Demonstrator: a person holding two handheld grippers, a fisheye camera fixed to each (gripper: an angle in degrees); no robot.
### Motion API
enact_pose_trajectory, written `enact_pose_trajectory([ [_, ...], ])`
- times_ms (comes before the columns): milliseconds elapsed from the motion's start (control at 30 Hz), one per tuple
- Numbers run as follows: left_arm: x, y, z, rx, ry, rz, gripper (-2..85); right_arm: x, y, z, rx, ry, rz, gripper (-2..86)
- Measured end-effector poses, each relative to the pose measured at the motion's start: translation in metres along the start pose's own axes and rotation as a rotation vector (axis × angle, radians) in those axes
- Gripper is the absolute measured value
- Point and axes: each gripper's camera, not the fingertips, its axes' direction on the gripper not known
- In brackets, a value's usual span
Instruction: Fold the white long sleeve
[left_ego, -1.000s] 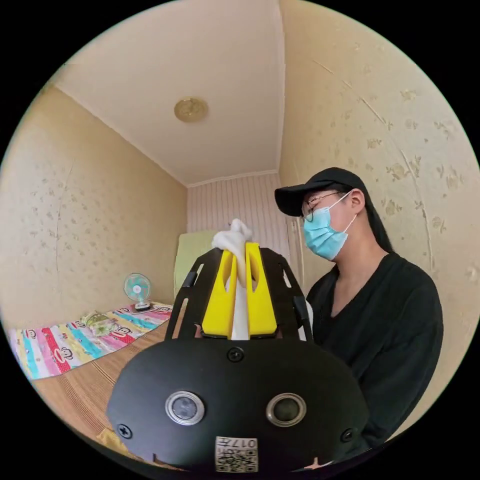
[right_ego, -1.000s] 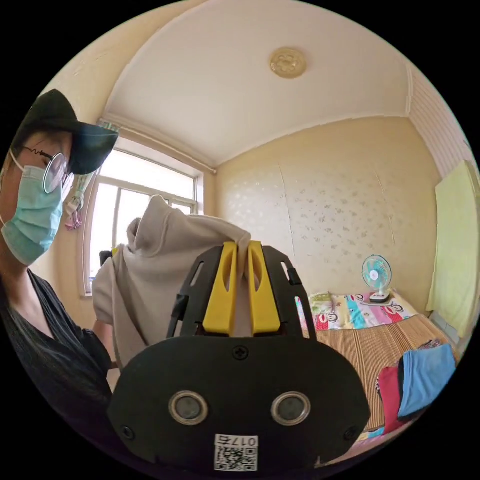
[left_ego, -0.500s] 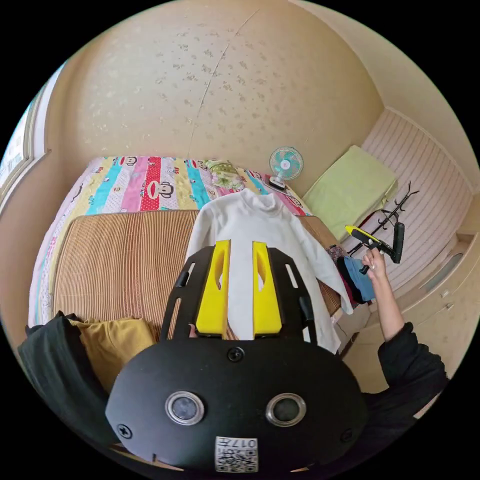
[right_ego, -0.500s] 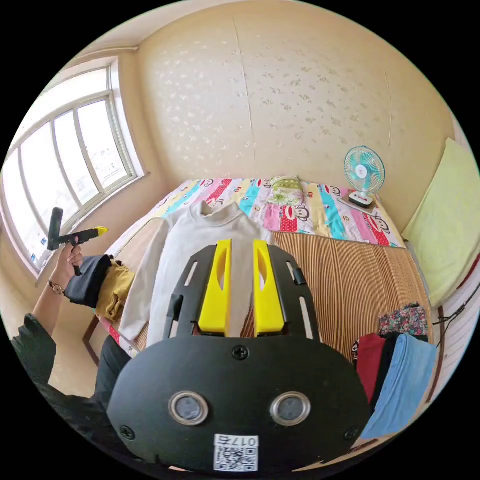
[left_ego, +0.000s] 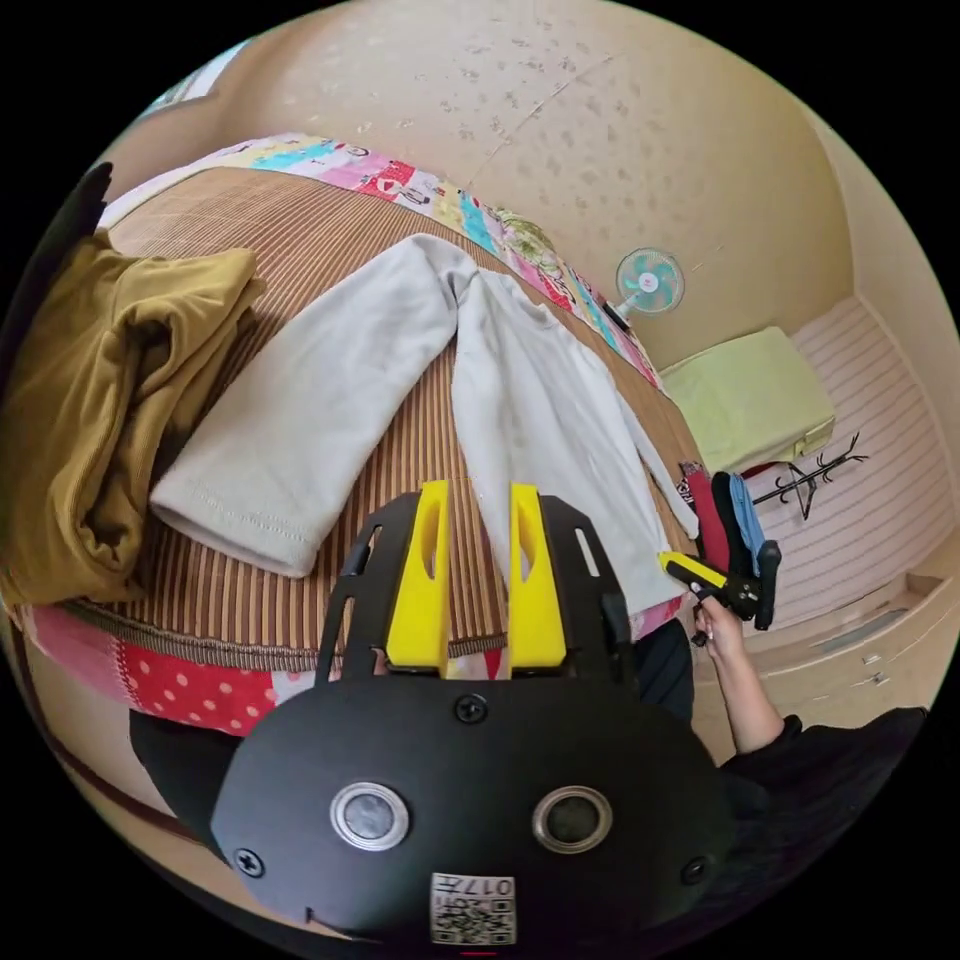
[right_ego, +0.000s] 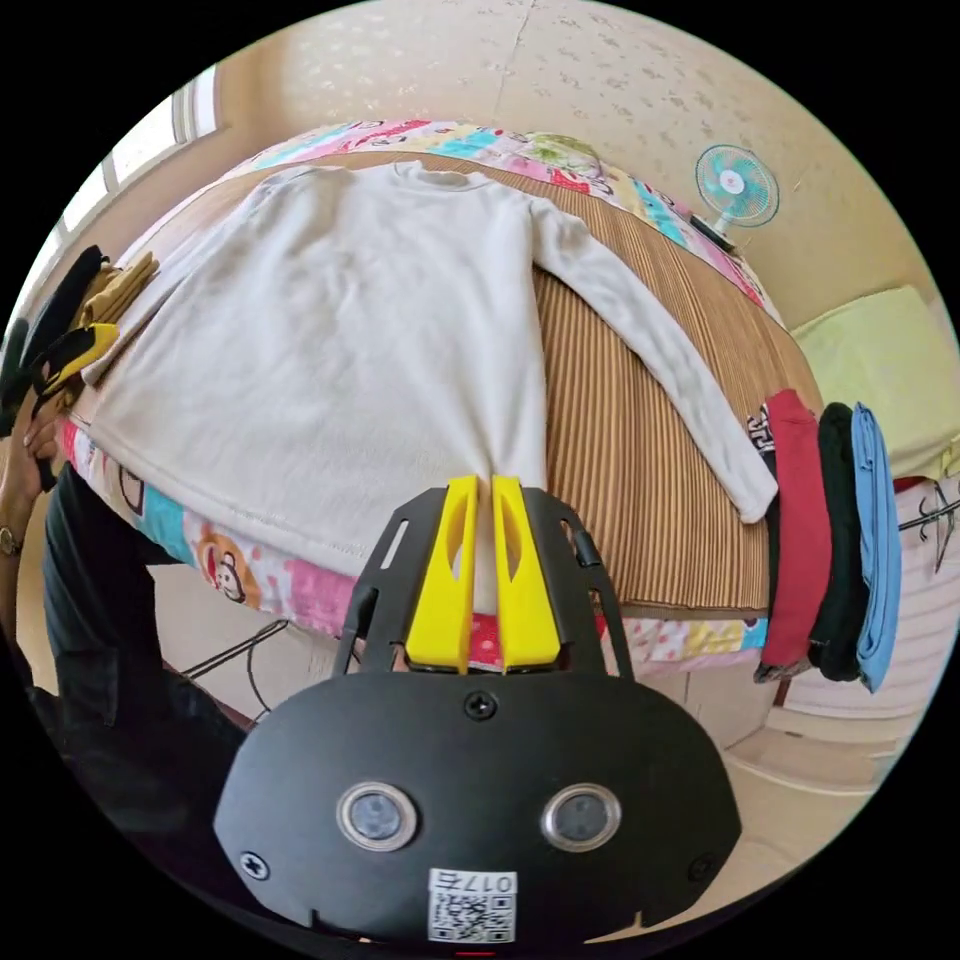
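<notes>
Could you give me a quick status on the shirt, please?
Left gripper open above the hem. Right gripper shut on the hem. White shirt flat on the mat, sleeves out. Folded stack touching one cuff.

White long sleeve (left_ego: 520, 400) flat; left gripper (left_ego: 476, 495) open.

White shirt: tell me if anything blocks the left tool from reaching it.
Nothing visible does. The left tool hangs open over the shirt hem at the bed edge. The mustard clothes lie off to the side, beyond the sleeve.
</notes>
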Motion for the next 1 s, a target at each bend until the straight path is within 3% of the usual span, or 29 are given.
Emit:
enact_pose_trajectory([
  [100, -0.001, -0.005, 0.005, -0.045, 0.091, 0.010, 11.2, 0.057, 0.001, -0.016, -0.018, -0.195, 0.174, 2.4],
  [167, 0.003, -0.007, 0.034, -0.153, 0.127, 0.005, 12.1, 0.082, 0.011, -0.043, 0.170, -0.413, 0.198, 1.8],
  [233, 0.008, -0.006, 0.053, -0.194, 0.139, 0.011, 11.3, 0.087, 0.014, -0.053, 0.257, -0.487, 0.185, 1.6],
  [300, 0.013, -0.005, 0.065, -0.207, 0.192, 0.021, 9.2, 0.084, 0.004, -0.042, 0.167, -0.487, 0.140, 1.7],
  [367, 0.019, -0.008, 0.081, -0.305, 0.288, 0.013, 5.9, 0.077, -0.008, -0.013, -0.050, -0.395, 0.077, 1.8],
  [467, 0.023, -0.012, 0.043, -0.269, 0.387, -0.012, 4.3, 0.095, -0.003, -0.030, -0.053, -0.388, 0.080, 1.3],
  [633, 0.064, 0.000, -0.047, -0.302, 0.162, 0.165, 4.6, 0.119, 0.035, -0.042, -0.083, -0.522, 0.065, 0.7],
  [767, 0.031, 0.045, -0.054, -0.401, -0.098, 0.095, 6.0, 0.130, 0.068, -0.053, -0.203, -0.426, 0.086, 1.0],
  [900, -0.017, 0.077, -0.091, -0.286, 0.018, -0.089, 6.5, 0.199, 0.081, -0.093, 0.047, -0.561, 0.260, 2.1],
  [1000, -0.028, 0.085, -0.116, -0.185, 0.058, -0.128, 6.5, 0.294, 0.076, -0.086, 0.224, -0.755, 0.537, 6.1],
])
